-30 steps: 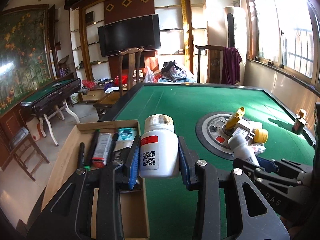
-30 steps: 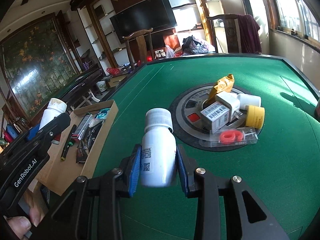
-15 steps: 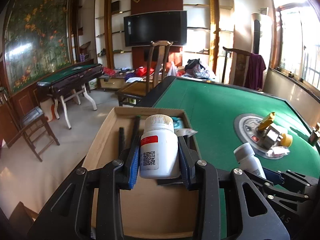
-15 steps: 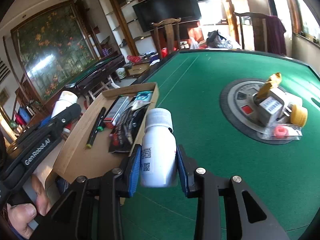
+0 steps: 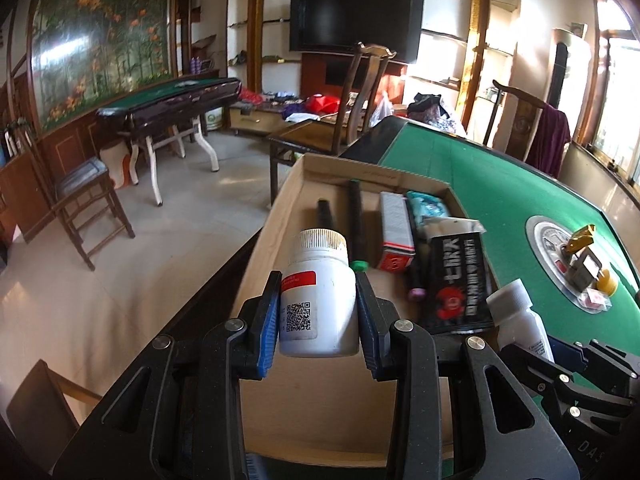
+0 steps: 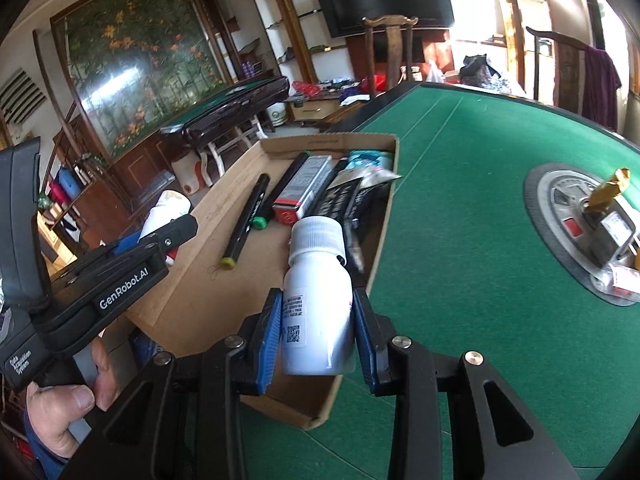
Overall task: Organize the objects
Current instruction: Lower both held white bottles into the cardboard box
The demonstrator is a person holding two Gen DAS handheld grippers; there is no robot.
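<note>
My left gripper (image 5: 318, 316) is shut on a white pill bottle with a red label band (image 5: 318, 300), held over the near part of a shallow cardboard box (image 5: 288, 196). My right gripper (image 6: 318, 326) is shut on a second white bottle with a ribbed cap (image 6: 318, 276), above the box's right wall (image 6: 384, 236). In the left wrist view this second bottle (image 5: 520, 324) shows at the lower right. Inside the box lie black markers (image 6: 246, 220), a red and white carton (image 6: 302, 188), a black pouch (image 5: 458, 280) and a teal packet (image 5: 426, 204).
The box sits at the left edge of a green felt table (image 6: 460, 240). On the table's round centre plate (image 6: 544, 200) stand a gold wrapper (image 6: 610, 188), small boxes and a yellow cap (image 5: 606, 286). A hand (image 6: 68, 412) grips the left tool. Chairs and another table stand on the floor behind.
Both grippers have swung left from the table's middle to the cardboard box, each still carrying its bottle. The centre plate has slid to the right of both views.
</note>
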